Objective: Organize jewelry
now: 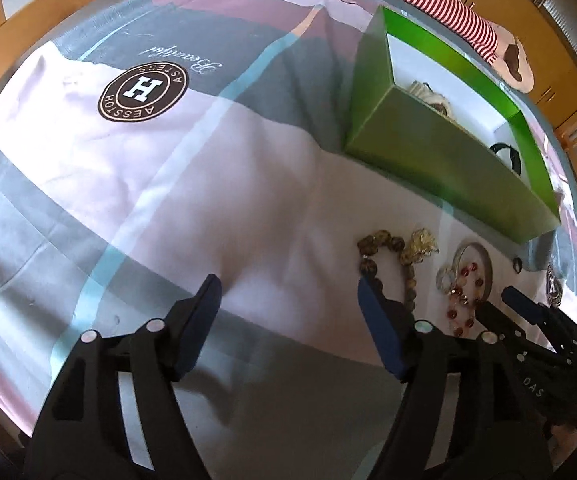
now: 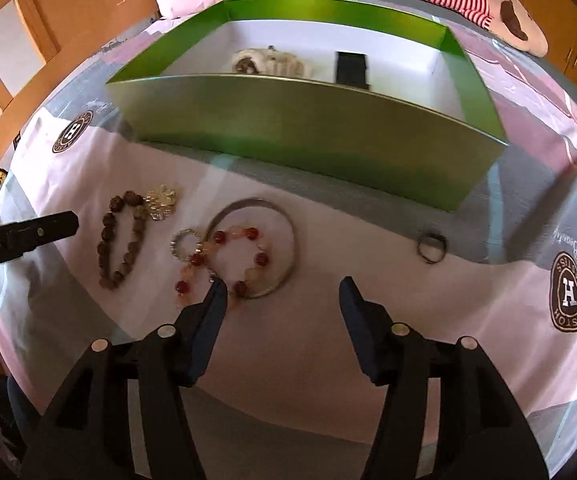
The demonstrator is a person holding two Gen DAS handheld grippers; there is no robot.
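Now both claws, the left claw (image 1: 288,300) and the right claw (image 2: 282,292), hang open and empty, so go slow to the beads (image 2: 224,264) mid-frame, below the green box (image 2: 308,128).

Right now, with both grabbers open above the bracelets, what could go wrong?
1. The red and peach bead bracelet lies across the thin silver bangle and touches the small sparkly ring; the right gripper might drag all three together.
2. The green cardboard box has a tall front wall; a low carry could bump it.
3. The little dark ring sits apart and could get forgotten.
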